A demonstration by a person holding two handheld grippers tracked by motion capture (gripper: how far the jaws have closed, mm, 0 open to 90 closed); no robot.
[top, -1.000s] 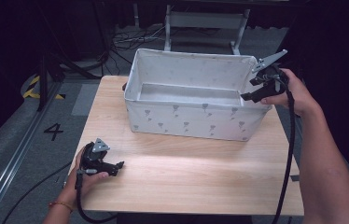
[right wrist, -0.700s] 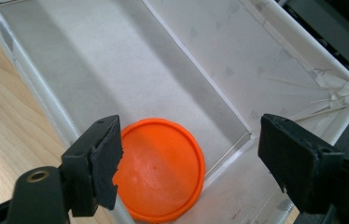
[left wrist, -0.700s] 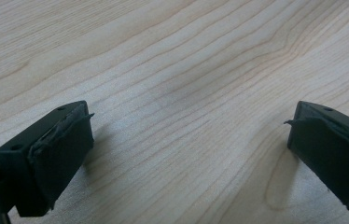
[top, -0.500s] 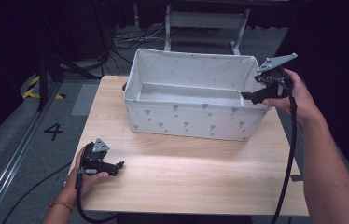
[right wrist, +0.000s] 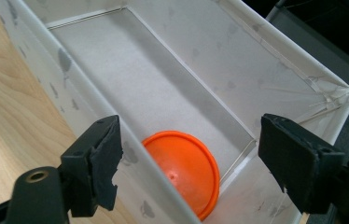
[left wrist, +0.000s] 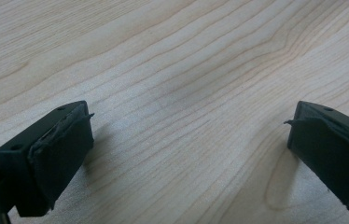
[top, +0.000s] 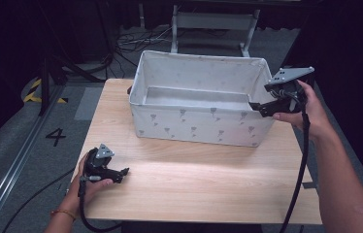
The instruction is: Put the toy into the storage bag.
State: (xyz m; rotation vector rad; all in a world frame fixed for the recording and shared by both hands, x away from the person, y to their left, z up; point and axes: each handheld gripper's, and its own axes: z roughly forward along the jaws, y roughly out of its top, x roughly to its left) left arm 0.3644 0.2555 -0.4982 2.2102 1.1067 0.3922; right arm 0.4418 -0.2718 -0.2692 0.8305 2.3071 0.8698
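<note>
table point(top: 194, 189): pale wood, grain plain in the left gripper view point(left wrist: 186, 70).
box point(top: 201, 104): white fabric with small grey marks, open top, standing on the far half of the table; its long wall and floor show in the right gripper view point(right wrist: 163, 84).
disc point(right wrist: 184, 170): orange, round, lying on the box floor at the end nearest the right gripper, partly hidden by the box's near wall.
left gripper point(top: 121, 172): low on the table's near left corner, held in the left hand point(top: 90, 182); jaws wide apart, nothing between them but bare wood.
right gripper point(top: 257, 108): raised at the box's right end, held in the right hand point(top: 305, 114); jaws wide apart, straddling the box's near wall and gripping nothing.
floor point(top: 34, 141): grey, with a painted "4" left of the table.
</note>
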